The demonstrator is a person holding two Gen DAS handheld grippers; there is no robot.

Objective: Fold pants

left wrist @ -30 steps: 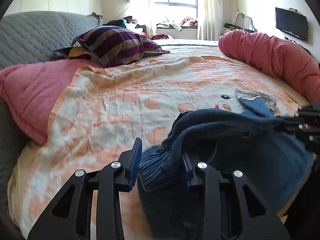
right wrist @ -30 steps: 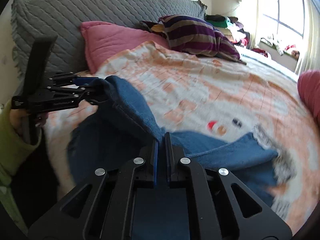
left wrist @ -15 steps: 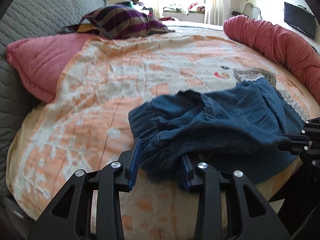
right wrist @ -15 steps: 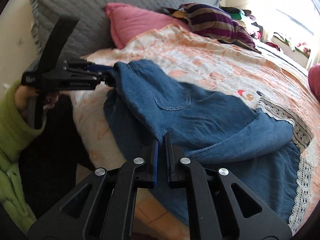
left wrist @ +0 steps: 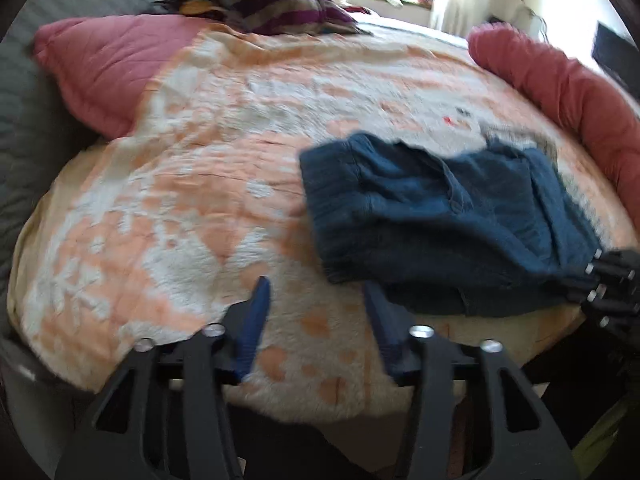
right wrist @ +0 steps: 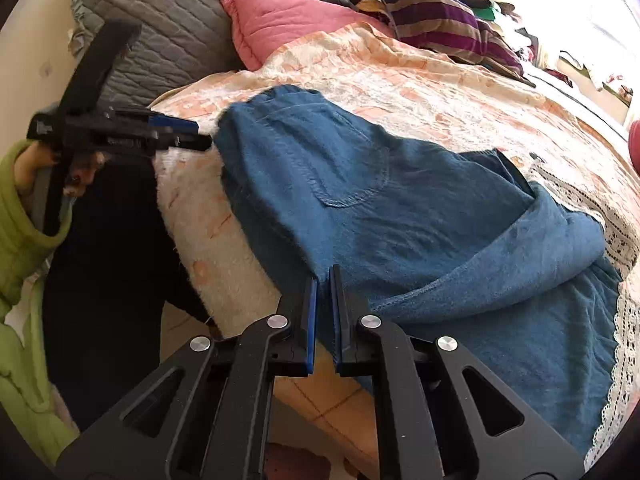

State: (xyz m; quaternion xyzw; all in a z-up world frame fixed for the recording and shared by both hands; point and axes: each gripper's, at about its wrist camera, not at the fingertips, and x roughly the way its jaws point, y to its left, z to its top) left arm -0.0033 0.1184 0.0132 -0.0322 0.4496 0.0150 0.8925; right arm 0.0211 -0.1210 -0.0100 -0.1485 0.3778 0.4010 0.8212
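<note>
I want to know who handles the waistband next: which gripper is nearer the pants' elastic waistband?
Left. The left gripper sits open just off the waistband, nothing between its jaws. The right gripper is shut on the pants further along, away from the waistband.

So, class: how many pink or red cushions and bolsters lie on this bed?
2. A pink pillow leans against the grey headboard, beside the striped pillow. A long red bolster runs along the bed's far edge. Others may be hidden outside both views.
</note>
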